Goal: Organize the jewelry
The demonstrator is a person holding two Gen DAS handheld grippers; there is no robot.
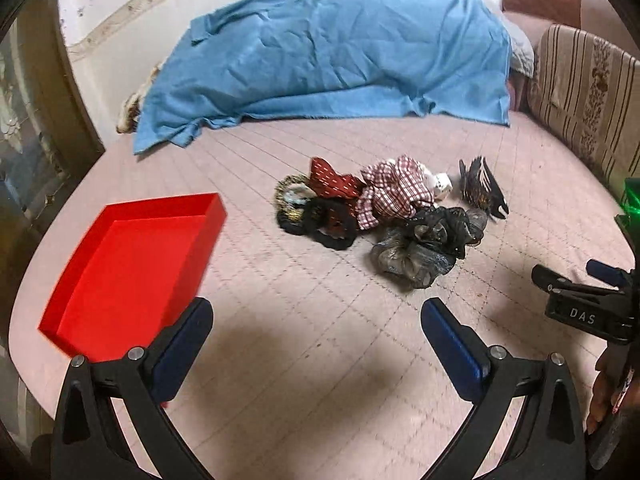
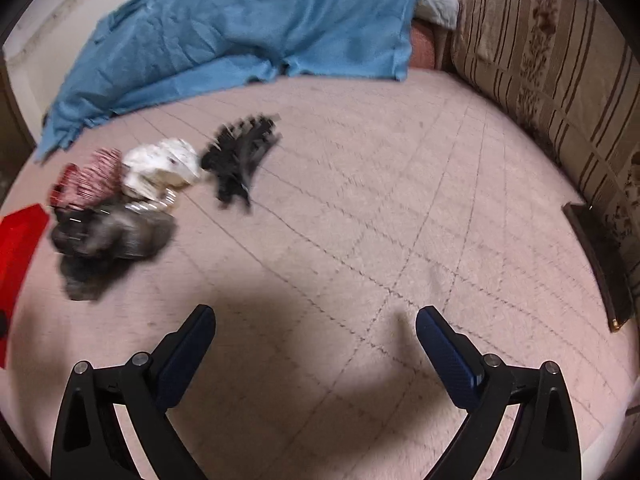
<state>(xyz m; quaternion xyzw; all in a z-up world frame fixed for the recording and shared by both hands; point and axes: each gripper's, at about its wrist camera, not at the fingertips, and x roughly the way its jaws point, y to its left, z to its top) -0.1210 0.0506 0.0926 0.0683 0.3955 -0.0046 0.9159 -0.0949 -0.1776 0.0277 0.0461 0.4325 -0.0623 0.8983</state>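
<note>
A pile of hair accessories lies on the pink quilted bed: a red-and-white checked scrunchie [image 1: 390, 192], a dark red one [image 1: 334, 182], black ones [image 1: 320, 220], a grey sheer one [image 1: 424, 248] and a black claw clip [image 1: 482, 192]. An empty red tray [image 1: 132, 264] sits to the pile's left. My left gripper [image 1: 316, 312] is open and empty, short of the pile. My right gripper [image 2: 316, 320] is open and empty, right of the blurred pile [image 2: 112, 232] and claw clip [image 2: 244, 160]. The right gripper also shows at the left wrist view's right edge [image 1: 580, 300].
A blue blanket [image 1: 320, 60] covers a mound at the back of the bed. A striped cushion [image 1: 588, 100] stands along the right side. A dark flat object [image 2: 600, 264] lies by the cushion. The bed's left edge is near the tray.
</note>
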